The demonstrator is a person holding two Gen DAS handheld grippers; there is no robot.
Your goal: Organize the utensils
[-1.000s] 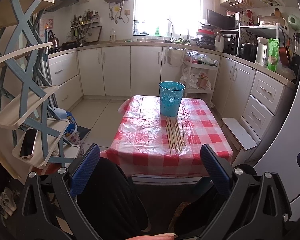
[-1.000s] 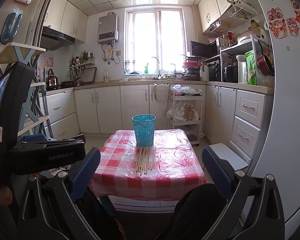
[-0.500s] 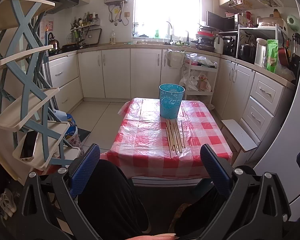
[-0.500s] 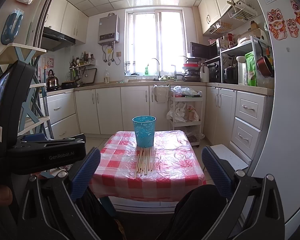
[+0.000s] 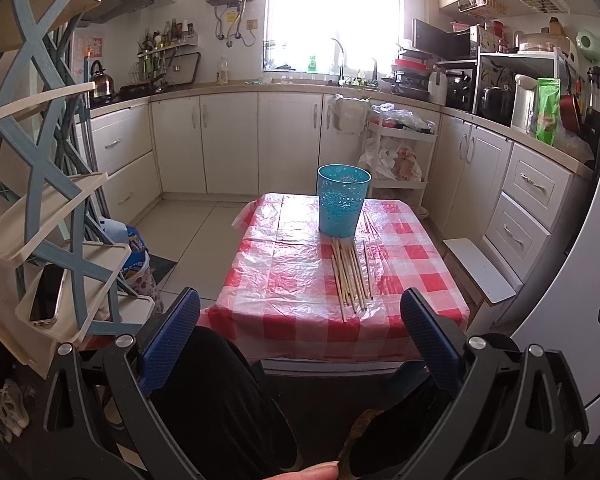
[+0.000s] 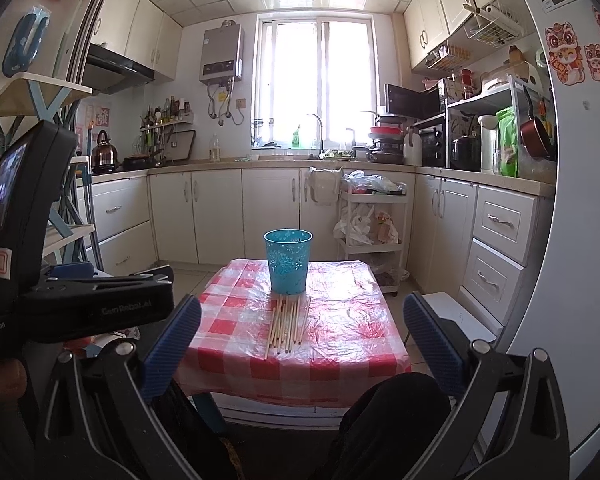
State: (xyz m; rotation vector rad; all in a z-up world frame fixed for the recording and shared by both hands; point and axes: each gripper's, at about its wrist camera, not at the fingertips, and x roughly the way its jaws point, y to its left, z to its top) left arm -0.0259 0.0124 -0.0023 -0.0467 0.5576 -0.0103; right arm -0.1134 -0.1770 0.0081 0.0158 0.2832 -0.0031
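A teal perforated cup (image 5: 343, 206) (image 6: 288, 261) stands upright at the far middle of a small table with a red-and-white checked cloth (image 5: 284, 280) (image 6: 340, 332). Several wooden chopsticks (image 5: 350, 274) (image 6: 287, 322) lie side by side on the cloth just in front of the cup. My left gripper (image 5: 300, 320) is open and empty, held well short of the table's near edge. My right gripper (image 6: 300, 324) is open and empty too, also back from the table. The left gripper's body (image 6: 80, 308) shows at the left of the right wrist view.
A blue-and-cream shelf rack (image 5: 40, 208) with a phone (image 5: 46, 294) on it stands at the left. White kitchen cabinets (image 5: 228, 144) line the back and right. A white trolley (image 5: 396, 160) with bags stands behind the table. A white step stool (image 5: 480, 268) sits right of the table.
Both views have tilted slightly, so the table sits a little lower in the left wrist view. Both grippers stay open and the chopsticks and cup have not moved.
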